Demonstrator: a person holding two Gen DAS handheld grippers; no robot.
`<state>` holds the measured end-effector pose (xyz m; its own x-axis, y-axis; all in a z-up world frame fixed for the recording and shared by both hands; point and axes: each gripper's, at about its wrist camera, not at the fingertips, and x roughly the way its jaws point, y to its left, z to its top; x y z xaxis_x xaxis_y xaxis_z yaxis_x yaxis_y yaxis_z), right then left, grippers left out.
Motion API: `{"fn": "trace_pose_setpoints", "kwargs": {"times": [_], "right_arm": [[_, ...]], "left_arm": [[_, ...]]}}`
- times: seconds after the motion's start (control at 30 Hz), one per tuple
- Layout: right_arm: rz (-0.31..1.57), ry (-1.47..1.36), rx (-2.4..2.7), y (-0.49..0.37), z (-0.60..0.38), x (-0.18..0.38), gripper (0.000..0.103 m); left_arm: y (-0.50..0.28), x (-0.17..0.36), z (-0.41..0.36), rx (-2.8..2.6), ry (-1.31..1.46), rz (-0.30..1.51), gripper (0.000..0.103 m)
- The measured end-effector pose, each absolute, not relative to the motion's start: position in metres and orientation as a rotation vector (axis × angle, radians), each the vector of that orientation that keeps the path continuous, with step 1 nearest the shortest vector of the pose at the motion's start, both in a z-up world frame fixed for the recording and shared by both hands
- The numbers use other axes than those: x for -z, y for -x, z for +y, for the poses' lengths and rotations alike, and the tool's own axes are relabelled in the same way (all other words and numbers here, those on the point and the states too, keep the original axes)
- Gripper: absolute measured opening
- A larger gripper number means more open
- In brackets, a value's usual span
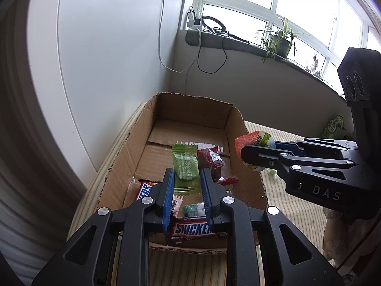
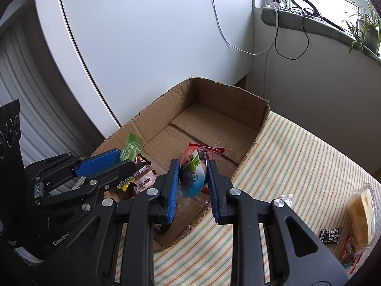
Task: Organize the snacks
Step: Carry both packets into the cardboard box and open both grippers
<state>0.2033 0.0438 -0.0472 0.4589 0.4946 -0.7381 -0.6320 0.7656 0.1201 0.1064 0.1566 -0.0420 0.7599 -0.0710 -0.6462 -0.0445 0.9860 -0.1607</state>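
Left wrist: left gripper [image 1: 186, 186] clamps a green candy packet [image 1: 185, 166] above the cardboard box [image 1: 235, 128], over Snickers bars [image 1: 193, 230].

Right wrist: right gripper [image 2: 193, 182] pinches a red-and-blue snack pouch [image 2: 192, 175] over the box's near corner; loose snacks [image 2: 362, 217] lie on the striped cloth [image 2: 297, 162].

A green crinkle-edged plastic candy sachet [image 1: 185, 169] stands upright, pinched between the left jaws. A small sealed jelly cup with a red base and green-and-blue printed foil lid [image 2: 192, 174] sits clamped between the right jaws. Below both jaws lies an open brown cardboard box [image 1: 247, 166] holding Snickers bars [image 1: 193, 230] and a dark red wrapped sweet [image 1: 212, 164].
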Motion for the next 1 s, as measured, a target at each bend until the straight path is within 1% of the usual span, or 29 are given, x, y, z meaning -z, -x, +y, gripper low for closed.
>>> {"fn": "trace_pose_setpoints", "kwargs": {"times": [0.2, 0.23, 0.27, 0.3, 0.33, 0.37, 0.53, 0.6, 0.67, 0.87, 0.9, 0.93, 1.0], "right_arm": [[0.845, 0.185, -0.697, -0.204, 0.049, 0.049, 0.024], [0.845, 0.185, -0.695, -0.204, 0.048, 0.049, 0.027], [0.841, 0.187, -0.692, -0.204, 0.047, 0.048, 0.038], [0.834, 0.187, -0.686, -0.203, 0.046, 0.047, 0.045], [0.824, 0.185, -0.679, -0.202, 0.044, 0.045, 0.057], [0.813, 0.182, -0.675, -0.200, 0.042, 0.043, 0.059], [0.795, 0.171, -0.666, -0.194, 0.032, 0.035, 0.059], [0.791, 0.170, -0.662, -0.191, 0.027, 0.034, 0.061], [0.786, 0.169, -0.654, -0.188, 0.021, 0.032, 0.066], [0.760, 0.158, -0.612, -0.174, -0.014, 0.029, 0.067], [0.755, 0.160, -0.605, -0.171, -0.022, 0.029, 0.067], [0.751, 0.162, -0.594, -0.168, -0.031, 0.029, 0.067], [0.740, 0.156, -0.573, -0.162, -0.052, 0.028, 0.068]], "left_arm": [[-0.108, 0.043, 0.159, 0.016, 0.180, 0.706, 0.021], [-0.107, 0.043, 0.159, 0.014, 0.180, 0.705, 0.022], [-0.106, 0.042, 0.159, 0.013, 0.181, 0.702, 0.022], [-0.106, 0.042, 0.159, 0.011, 0.182, 0.701, 0.022], [-0.105, 0.042, 0.160, 0.010, 0.182, 0.700, 0.022], [-0.104, 0.041, 0.159, 0.006, 0.182, 0.699, 0.022], [-0.100, 0.039, 0.158, 0.003, 0.180, 0.694, 0.022], [-0.098, 0.037, 0.157, 0.002, 0.180, 0.688, 0.022], [-0.096, 0.034, 0.155, 0.003, 0.183, 0.683, 0.022], [-0.089, 0.026, 0.140, 0.045, 0.183, 0.656, 0.022], [-0.087, 0.024, 0.135, 0.059, 0.179, 0.648, 0.024], [-0.085, 0.023, 0.130, 0.075, 0.176, 0.641, 0.031], [-0.083, 0.020, 0.119, 0.104, 0.171, 0.628, 0.041]]}}
